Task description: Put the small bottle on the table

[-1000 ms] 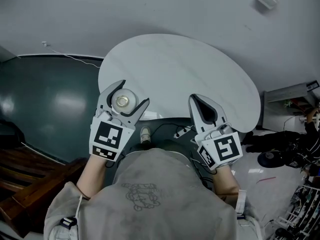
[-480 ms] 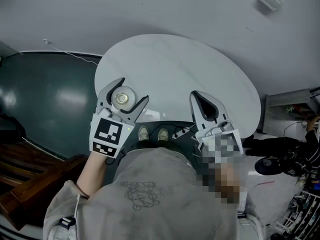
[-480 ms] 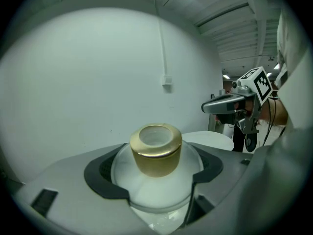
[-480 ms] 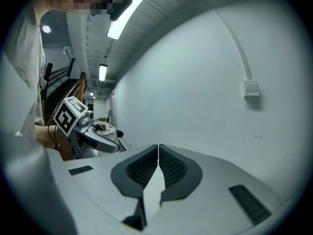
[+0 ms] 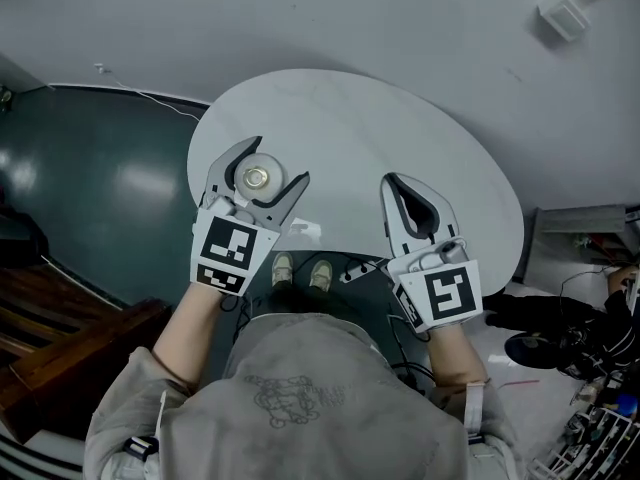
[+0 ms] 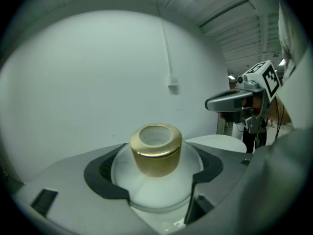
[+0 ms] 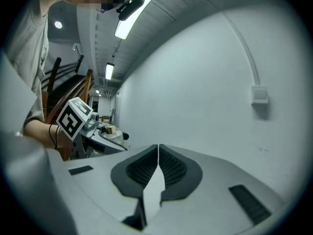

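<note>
left gripper (image 5: 262, 183) pinches bottle (image 5: 256, 177) by its round frosted body, over table (image 5: 400, 138) edge | right gripper (image 5: 415, 211) pressed together, empty | bottle probably glass: light, slick, fragile

Your head camera looks steeply down past your chest onto the round tabletop (image 5: 400, 148). Each tool's camera rides close behind its own jaws, facing the white wall (image 6: 98, 82). The left tool (image 5: 280, 158) and right tool (image 5: 390, 183) each appear near the other's frame edge.
</note>
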A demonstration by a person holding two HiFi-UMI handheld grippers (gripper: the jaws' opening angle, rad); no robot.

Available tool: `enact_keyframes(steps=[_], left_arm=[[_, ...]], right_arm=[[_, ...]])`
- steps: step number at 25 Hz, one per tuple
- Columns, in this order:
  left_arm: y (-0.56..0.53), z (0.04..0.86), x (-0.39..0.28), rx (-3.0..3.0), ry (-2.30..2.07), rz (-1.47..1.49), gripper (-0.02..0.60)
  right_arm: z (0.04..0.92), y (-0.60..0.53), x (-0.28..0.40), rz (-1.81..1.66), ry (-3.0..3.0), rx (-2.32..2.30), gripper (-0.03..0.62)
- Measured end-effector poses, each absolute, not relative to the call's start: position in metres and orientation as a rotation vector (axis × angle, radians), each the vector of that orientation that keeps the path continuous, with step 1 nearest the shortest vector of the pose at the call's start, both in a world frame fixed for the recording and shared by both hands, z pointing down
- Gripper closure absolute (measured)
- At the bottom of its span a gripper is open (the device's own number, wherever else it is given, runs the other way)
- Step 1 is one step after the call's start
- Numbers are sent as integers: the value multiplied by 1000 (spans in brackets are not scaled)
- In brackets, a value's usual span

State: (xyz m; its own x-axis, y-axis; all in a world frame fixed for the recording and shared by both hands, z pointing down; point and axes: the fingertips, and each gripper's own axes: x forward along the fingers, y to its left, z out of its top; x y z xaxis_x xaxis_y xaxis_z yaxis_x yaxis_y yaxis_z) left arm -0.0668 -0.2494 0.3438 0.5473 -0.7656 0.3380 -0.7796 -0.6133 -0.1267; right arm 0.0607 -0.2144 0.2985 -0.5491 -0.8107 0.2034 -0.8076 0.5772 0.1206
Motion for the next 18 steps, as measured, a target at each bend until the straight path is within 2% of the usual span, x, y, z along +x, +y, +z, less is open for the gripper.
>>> enact_keyframes(steps=[5,11,18], left_arm=[[-282,353,-55,2766,-1418,592,235],[-315,372,-48,2800,-1386,520,235],[-356,402,-40,2844,-1353,545,235]], right_arm=[[299,-239,60,38,-2633,1348,563],[296,-261,42,-103,-2614,1326,563],[322,-293,29,-36,-2619,1323,563]])
